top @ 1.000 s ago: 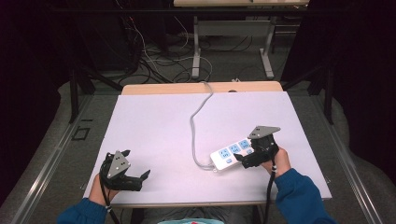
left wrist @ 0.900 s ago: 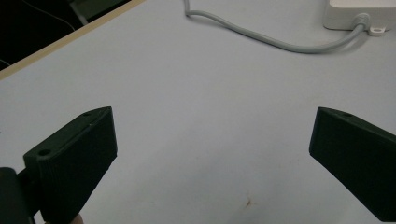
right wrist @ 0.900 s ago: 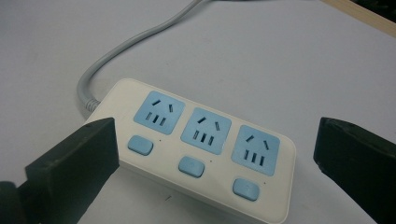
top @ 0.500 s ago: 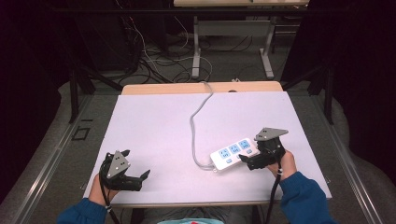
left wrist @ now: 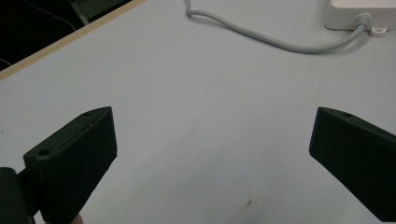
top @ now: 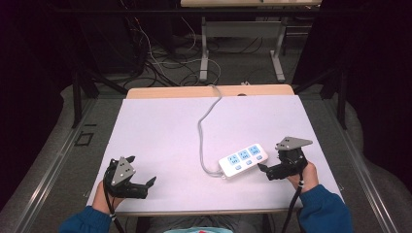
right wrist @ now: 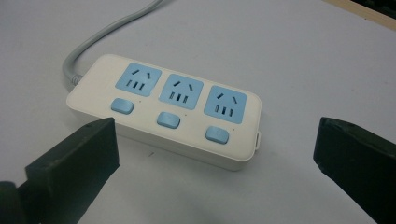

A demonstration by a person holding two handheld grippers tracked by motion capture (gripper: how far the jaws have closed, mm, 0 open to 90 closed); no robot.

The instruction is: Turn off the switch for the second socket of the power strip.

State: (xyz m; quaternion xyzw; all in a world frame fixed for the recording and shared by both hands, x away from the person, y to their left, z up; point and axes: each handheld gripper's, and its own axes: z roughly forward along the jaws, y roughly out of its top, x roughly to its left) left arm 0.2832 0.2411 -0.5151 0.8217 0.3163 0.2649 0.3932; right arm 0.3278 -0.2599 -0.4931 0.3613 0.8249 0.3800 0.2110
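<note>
A white power strip (top: pixel 243 159) with three blue sockets and three blue buttons lies flat on the white table (top: pixel 160 126), right of centre. Its grey cable (top: pixel 200 131) runs off the far edge. My right gripper (top: pixel 265 172) sits just right of the strip, open and apart from it. In the right gripper view the strip (right wrist: pixel 168 112) lies ahead of the spread jaws of the right gripper (right wrist: pixel 215 158), which hold nothing. My left gripper (top: pixel 149 187) rests open near the front left edge, empty. In the left gripper view the strip's end (left wrist: pixel 359 11) and cable (left wrist: pixel 280 44) lie beyond the left gripper (left wrist: pixel 212 154).
The table's wooden far edge (top: pixel 209 91) shows past the white top. Behind it stand metal desk legs (top: pixel 204 53) and tangled cables (top: pixel 160 63) on the floor. Dark curtains flank both sides.
My right gripper has drawn back from the strip's right end, moving right and nearer the person. The strip and the left gripper have stayed put.
</note>
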